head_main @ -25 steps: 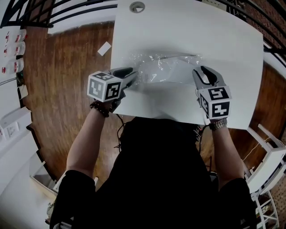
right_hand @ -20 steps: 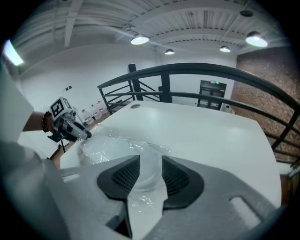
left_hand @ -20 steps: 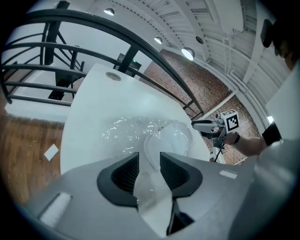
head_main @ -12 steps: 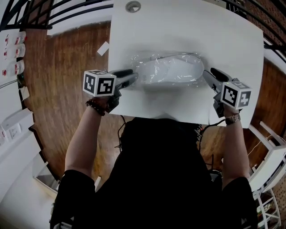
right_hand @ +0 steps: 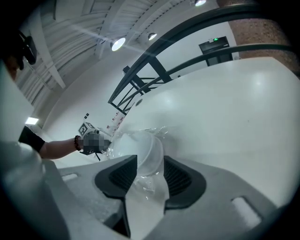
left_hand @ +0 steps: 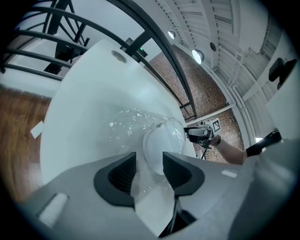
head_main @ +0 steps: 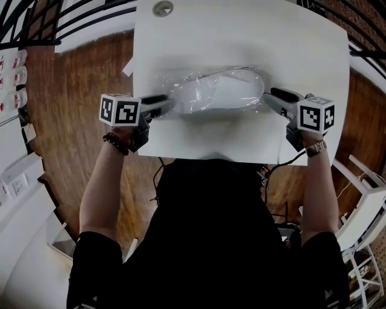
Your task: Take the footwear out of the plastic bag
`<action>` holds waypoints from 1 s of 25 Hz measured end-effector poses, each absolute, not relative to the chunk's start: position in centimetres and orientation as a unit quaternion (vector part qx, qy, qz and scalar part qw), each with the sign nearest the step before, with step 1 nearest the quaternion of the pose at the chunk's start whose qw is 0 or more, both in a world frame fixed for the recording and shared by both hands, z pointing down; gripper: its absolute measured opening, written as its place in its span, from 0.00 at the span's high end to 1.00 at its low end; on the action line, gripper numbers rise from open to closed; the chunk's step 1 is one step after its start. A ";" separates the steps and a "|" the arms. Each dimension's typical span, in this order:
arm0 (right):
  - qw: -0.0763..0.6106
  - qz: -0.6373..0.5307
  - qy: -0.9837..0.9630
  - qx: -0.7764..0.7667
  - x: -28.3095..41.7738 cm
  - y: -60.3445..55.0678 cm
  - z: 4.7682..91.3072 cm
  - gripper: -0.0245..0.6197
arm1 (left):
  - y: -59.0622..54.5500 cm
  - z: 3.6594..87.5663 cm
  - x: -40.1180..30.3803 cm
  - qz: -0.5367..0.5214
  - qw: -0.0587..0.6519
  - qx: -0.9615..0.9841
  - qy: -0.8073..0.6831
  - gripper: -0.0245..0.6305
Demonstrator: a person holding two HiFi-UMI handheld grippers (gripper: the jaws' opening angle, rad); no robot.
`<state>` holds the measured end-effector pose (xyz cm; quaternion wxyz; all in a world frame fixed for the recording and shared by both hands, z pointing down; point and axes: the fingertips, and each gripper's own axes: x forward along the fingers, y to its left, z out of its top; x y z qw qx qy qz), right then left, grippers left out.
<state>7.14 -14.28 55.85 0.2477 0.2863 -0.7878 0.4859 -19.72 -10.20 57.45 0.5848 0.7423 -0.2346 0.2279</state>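
A clear plastic bag (head_main: 193, 92) lies across the white table (head_main: 241, 36) with a white shoe (head_main: 235, 89) inside it. My left gripper (head_main: 164, 104) is at the bag's left end. Its jaws are opening, and loose film (left_hand: 140, 183) lies between the pads without being pressed. My right gripper (head_main: 269, 95) is at the bag's right end, jaws wide apart. In the right gripper view the shoe's rounded end (right_hand: 149, 152) and crumpled film sit in the gap of the right gripper (right_hand: 150, 172). The left gripper view shows the shoe (left_hand: 161, 143) just past the left gripper (left_hand: 149, 165).
A round cable hole (head_main: 162, 8) sits at the table's far edge. A paper scrap (head_main: 128, 67) lies on the wooden floor to the left. A black railing runs behind the table. A white frame (head_main: 368, 193) stands at the right. The table's near edge (head_main: 211, 158) is against the person's body.
The right gripper swung out to the right, turned sideways and came in to the bag's right end, with its jaws wider. The bag now lies stretched out. The left gripper stayed at the left end.
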 end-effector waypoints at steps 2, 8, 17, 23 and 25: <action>0.250 0.492 -0.787 0.275 7.2 -14.1 56.1 0.70 | -10.1 57.6 -19.6 0.222 0.594 0.739 -0.229 0.66; 0.270 0.505 -0.784 0.242 6.6 -13.0 57.0 0.73 | -10.1 57.2 -19.2 0.201 0.612 0.736 -0.207 0.66; 0.267 0.510 -0.784 0.233 6.1 -12.8 57.4 0.79 | -10.0 57.2 -18.6 0.194 0.623 0.733 -0.192 0.67; 0.268 0.509 -0.785 0.231 5.8 -12.8 57.5 0.83 | -10.1 57.3 -18.0 0.192 0.629 0.732 -0.178 0.67; 0.267 0.508 -0.785 0.231 5.8 -12.7 57.6 0.84 | -10.1 57.3 -17.8 0.189 0.631 0.732 -0.174 0.68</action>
